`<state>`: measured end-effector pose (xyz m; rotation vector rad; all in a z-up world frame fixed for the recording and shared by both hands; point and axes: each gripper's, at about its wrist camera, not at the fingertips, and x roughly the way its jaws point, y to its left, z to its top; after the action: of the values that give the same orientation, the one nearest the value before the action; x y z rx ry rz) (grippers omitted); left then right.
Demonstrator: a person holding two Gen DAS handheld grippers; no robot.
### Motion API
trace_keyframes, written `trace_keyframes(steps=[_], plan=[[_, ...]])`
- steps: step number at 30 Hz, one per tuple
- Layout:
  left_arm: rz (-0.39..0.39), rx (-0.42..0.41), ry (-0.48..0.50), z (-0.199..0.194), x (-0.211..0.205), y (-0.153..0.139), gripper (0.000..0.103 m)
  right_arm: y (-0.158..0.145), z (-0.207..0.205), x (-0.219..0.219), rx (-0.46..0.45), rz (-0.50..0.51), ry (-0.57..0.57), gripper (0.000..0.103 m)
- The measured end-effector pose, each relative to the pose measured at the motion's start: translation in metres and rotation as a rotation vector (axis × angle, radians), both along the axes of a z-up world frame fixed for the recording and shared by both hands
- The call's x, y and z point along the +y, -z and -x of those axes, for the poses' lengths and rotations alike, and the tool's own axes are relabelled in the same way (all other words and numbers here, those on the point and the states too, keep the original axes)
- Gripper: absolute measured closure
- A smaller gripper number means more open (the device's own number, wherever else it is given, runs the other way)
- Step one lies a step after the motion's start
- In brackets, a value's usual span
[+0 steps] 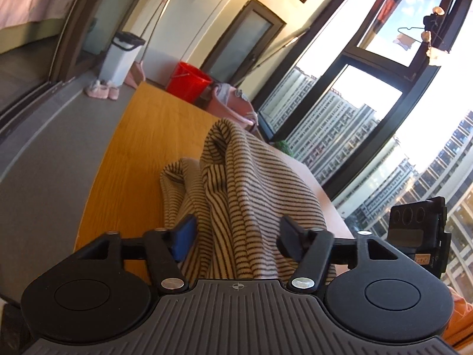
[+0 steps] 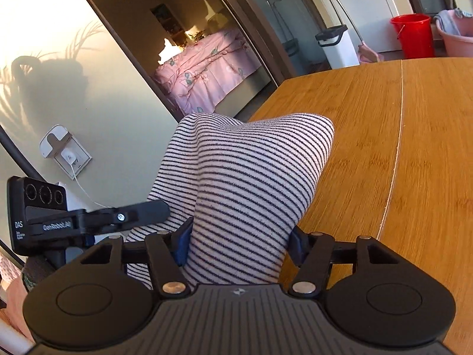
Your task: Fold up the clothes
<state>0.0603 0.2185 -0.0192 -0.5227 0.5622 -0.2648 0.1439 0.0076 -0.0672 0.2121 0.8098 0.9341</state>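
Observation:
A striped beige-and-dark garment [image 1: 236,177] lies bunched on the wooden table [image 1: 153,136]. In the left wrist view it rises in a hump just ahead of my left gripper [image 1: 238,238]. That gripper is open, its fingers wide apart, and loose folds run between them without being pinched. In the right wrist view a thick roll of the same striped garment [image 2: 251,171] fills the gap of my right gripper [image 2: 241,245]. Both pads press its sides, and the cloth bulges out above them over the table [image 2: 384,148].
Past the table's far end stand a red bucket [image 1: 189,81], a pink basin [image 1: 236,103] and a white bin [image 1: 121,56], with slippers [image 1: 102,91] on the grey floor. Tall windows run along the right. A doorway shows a pink bed [image 2: 207,68].

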Motion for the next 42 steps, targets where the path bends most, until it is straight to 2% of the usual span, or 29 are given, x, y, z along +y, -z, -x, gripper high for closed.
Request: trace_keyframes(steps=[2, 4, 5, 6, 7, 12, 15, 17, 20, 25, 27, 31, 35, 39, 42], plan=[[-0.03, -0.009, -0.002, -0.004, -0.004, -0.005, 0.017, -0.007, 0.002, -0.003, -0.04, 0.043, 0.003, 0.042], [-0.042, 0.004, 0.025, -0.015, -0.01, -0.004, 0.025, -0.014, 0.002, -0.005, -0.088, 0.096, 0.011, 0.042], [-0.053, 0.014, 0.052, -0.02, -0.016, -0.002, 0.036, -0.017, 0.002, -0.005, -0.117, 0.125, 0.018, 0.042], [-0.064, 0.024, 0.076, -0.026, -0.021, 0.001, 0.042, -0.019, 0.002, -0.005, -0.136, 0.144, 0.021, 0.042], [-0.08, 0.032, 0.083, -0.03, -0.027, 0.006, 0.042, -0.02, 0.001, -0.006, -0.152, 0.158, 0.022, 0.042], [-0.112, 0.029, 0.093, -0.035, -0.035, 0.01, 0.04, -0.018, -0.001, -0.01, -0.154, 0.166, 0.031, 0.04], [-0.116, 0.027, 0.094, -0.033, -0.034, 0.011, 0.039, -0.02, -0.001, -0.015, -0.146, 0.158, 0.03, 0.035], [-0.111, 0.027, 0.091, -0.033, -0.033, 0.012, 0.039, -0.022, -0.002, -0.019, -0.145, 0.156, 0.027, 0.028], [-0.106, 0.021, 0.09, -0.033, -0.033, 0.013, 0.038, -0.032, 0.0, -0.028, -0.183, 0.144, 0.04, 0.021], [-0.111, 0.016, 0.088, -0.033, -0.034, 0.014, 0.038, -0.055, -0.005, -0.05, -0.256, 0.083, 0.128, 0.018], [-0.114, 0.014, 0.088, -0.032, -0.034, 0.014, 0.036, -0.052, -0.015, -0.05, -0.271, 0.132, 0.203, 0.018], [-0.126, 0.019, 0.073, -0.033, -0.033, 0.017, 0.03, -0.028, -0.028, -0.032, -0.237, 0.197, 0.194, 0.019], [-0.073, 0.044, 0.066, -0.034, -0.025, 0.023, 0.027, -0.022, -0.023, -0.013, -0.324, 0.288, 0.182, 0.014], [-0.083, 0.043, 0.057, -0.033, -0.026, 0.022, 0.023, -0.027, -0.018, -0.003, -0.395, 0.363, 0.177, 0.006], [-0.081, 0.044, 0.05, -0.033, -0.025, 0.022, 0.021, -0.026, -0.018, 0.001, -0.393, 0.374, 0.181, 0.005]])
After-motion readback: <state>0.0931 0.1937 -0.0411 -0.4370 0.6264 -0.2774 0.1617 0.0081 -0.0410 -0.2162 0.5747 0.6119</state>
